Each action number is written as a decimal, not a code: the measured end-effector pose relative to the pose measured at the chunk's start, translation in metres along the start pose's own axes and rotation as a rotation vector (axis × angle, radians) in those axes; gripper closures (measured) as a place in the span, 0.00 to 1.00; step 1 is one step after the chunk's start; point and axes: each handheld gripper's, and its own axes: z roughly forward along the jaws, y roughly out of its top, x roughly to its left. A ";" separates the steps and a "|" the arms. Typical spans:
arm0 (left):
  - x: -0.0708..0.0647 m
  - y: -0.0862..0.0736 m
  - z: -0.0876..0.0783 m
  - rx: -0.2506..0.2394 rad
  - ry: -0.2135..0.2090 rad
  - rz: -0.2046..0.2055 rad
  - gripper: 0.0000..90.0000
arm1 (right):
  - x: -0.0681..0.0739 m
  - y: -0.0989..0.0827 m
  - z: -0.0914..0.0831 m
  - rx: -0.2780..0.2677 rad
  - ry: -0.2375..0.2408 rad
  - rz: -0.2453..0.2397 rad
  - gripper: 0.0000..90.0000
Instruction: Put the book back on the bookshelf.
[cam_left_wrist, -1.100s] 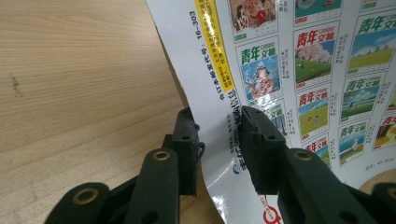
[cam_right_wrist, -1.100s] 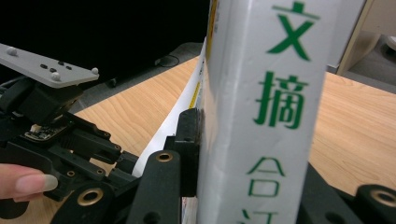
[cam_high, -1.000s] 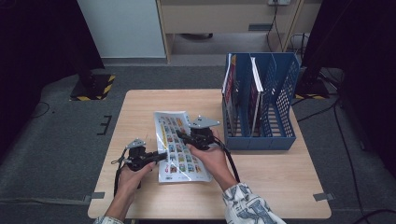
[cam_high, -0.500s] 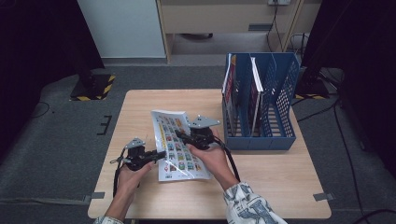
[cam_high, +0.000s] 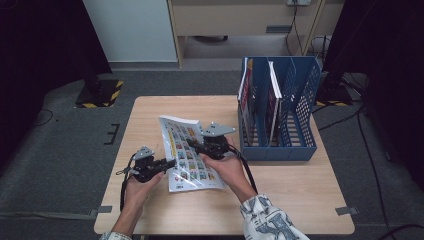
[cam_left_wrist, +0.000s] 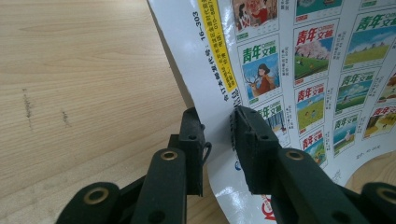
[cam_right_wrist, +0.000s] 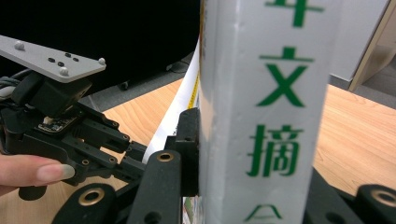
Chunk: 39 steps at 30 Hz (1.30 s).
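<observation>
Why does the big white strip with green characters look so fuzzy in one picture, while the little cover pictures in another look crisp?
In the right gripper view the magazine spine sits right against the lens, so its green characters blur. In the left gripper view the cover lies farther off, sharply printed, with soft glare on its gloss. In the high view the table is evenly lit while the room's edges fall dark.

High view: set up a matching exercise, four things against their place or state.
Things:
1. magazine
2. blue file rack
3. left tool
4. right tool

Places or states:
A. stands on the table's right part, books upright inside
B. clamped on the magazine's thick spine
C. lifted off the table between both tools
D. its jaws astride the magazine's thin left edge

Pairs: 1-C, 2-A, 3-D, 4-B
</observation>
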 end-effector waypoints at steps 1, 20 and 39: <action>0.000 0.001 0.000 0.000 0.004 0.009 0.80 | 0.000 0.000 0.000 0.002 0.000 -0.003 0.81; -0.003 0.004 -0.005 -0.019 0.035 0.049 0.81 | -0.001 0.004 -0.003 -0.003 0.006 -0.007 0.80; -0.010 0.012 -0.014 -0.054 0.102 0.138 0.82 | -0.003 0.009 -0.010 -0.020 0.016 -0.035 0.80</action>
